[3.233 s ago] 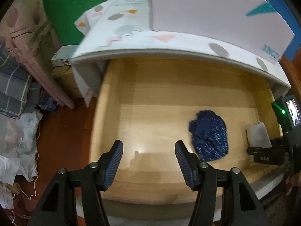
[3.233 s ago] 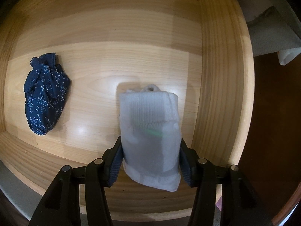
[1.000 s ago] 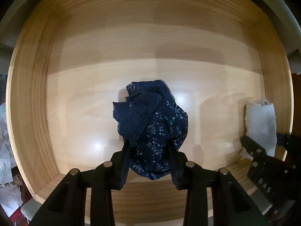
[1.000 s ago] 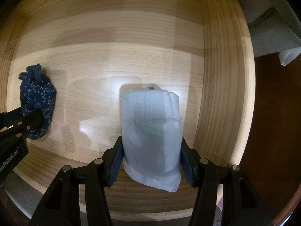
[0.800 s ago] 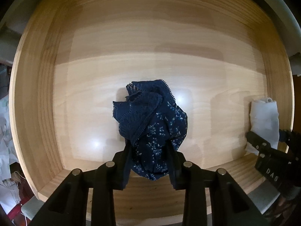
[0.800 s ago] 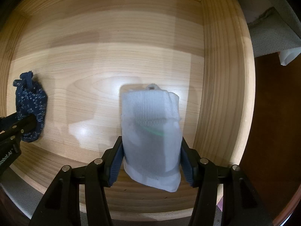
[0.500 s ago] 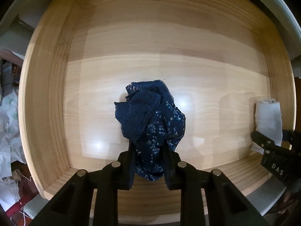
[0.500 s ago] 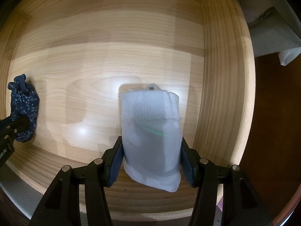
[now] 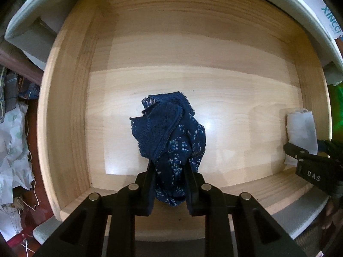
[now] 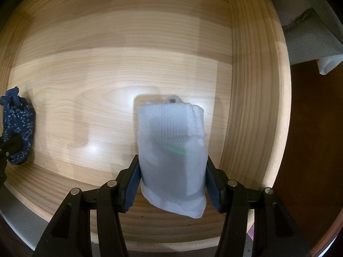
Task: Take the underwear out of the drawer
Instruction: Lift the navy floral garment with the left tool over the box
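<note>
My left gripper (image 9: 169, 167) is shut on the navy floral underwear (image 9: 169, 135) and holds it bunched above the floor of the open wooden drawer (image 9: 70, 107). The underwear also shows at the left edge of the right wrist view (image 10: 18, 126). My right gripper (image 10: 172, 171) is shut on a folded white garment (image 10: 171, 147) near the drawer's right wall (image 10: 255, 85). That white garment (image 9: 301, 128) and the right gripper (image 9: 308, 160) show at the right in the left wrist view.
The drawer's front edge (image 9: 193, 220) runs under both grippers. A white patterned top (image 9: 300, 6) overhangs the back of the drawer. Crumpled cloth and papers (image 9: 12, 139) lie on the floor to the left. Dark wood floor (image 10: 310, 150) lies right of the drawer.
My left gripper has closed tighter on the navy underwear and drawn back and up with it. The right gripper has kept still, holding the white garment.
</note>
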`<state>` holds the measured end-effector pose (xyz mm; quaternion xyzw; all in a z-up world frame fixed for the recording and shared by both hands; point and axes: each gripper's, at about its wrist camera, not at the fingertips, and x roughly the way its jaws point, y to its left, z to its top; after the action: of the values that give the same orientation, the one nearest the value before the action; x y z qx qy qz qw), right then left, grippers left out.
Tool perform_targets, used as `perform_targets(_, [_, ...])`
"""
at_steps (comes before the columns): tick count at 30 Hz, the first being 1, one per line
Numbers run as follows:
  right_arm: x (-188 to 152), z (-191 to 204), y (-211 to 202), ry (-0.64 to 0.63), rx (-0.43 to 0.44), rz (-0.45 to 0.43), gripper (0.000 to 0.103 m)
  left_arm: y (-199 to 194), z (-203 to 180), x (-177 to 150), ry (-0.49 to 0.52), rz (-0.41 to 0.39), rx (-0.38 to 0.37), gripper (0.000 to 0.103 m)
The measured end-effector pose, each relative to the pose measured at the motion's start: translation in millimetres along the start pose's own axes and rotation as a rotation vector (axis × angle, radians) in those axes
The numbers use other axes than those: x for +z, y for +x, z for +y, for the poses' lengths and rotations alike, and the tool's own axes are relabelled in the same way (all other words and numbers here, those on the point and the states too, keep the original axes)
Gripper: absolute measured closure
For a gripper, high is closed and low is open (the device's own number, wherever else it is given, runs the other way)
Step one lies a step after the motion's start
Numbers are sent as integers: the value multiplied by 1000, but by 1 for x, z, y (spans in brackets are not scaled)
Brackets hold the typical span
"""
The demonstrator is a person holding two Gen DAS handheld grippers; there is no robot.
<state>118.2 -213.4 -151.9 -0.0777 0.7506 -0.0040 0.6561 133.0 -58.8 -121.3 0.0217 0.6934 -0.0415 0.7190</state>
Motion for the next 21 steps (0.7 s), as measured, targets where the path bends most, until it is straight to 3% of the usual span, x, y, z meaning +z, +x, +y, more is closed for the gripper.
perform_targets(4, [0, 0, 0, 1, 0, 0, 50, -10, 23, -17, 1, -24, -3, 81])
perform_targets(21, [2, -4, 0, 1, -1, 1, 50, -69, 40, -49, 21, -139, -31, 81])
